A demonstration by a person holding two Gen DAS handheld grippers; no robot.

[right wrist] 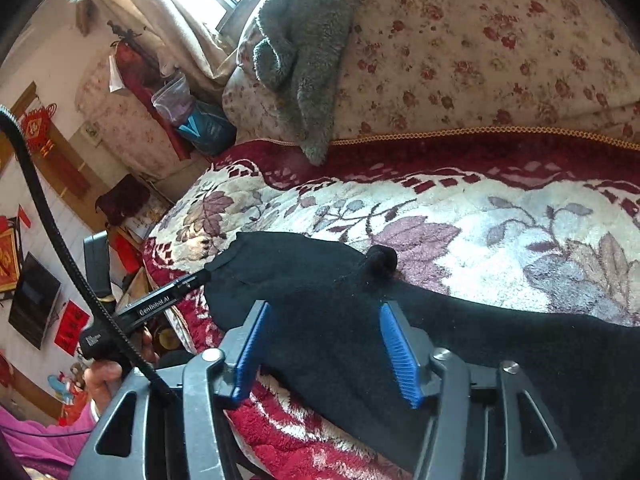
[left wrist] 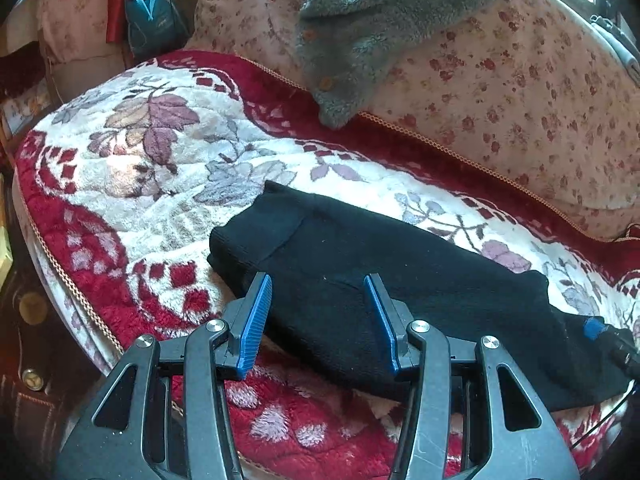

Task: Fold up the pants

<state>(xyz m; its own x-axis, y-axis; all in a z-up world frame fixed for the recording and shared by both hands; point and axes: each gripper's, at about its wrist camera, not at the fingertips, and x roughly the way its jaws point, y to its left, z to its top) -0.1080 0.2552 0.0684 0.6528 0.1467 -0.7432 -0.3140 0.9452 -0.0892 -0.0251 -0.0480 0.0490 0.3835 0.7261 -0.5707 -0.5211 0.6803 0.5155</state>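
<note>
The black pants [left wrist: 400, 280] lie folded into a long band across a red and white floral blanket [left wrist: 132, 184]. My left gripper [left wrist: 317, 278] hovers over their left part, open, its blue pads apart and gripping nothing. At the right edge of the left wrist view, a blue tip of the right gripper [left wrist: 595, 328] shows beside the pants. In the right wrist view the pants [right wrist: 328, 280] show a small curled tip at their upper edge. My right gripper [right wrist: 324, 306] is open above them and holds nothing. A hand [right wrist: 105, 376] holds the left gripper [right wrist: 160, 304] at the pants' left end.
A grey fleece garment [left wrist: 360, 28] hangs over a rose-print quilt [left wrist: 520, 92] behind the blanket. Bags and cloth [left wrist: 154, 16] are piled at the back left. The blanket's corded edge [left wrist: 80, 300] drops off at the near left. Pink fabric [right wrist: 36, 440] lies low on the left.
</note>
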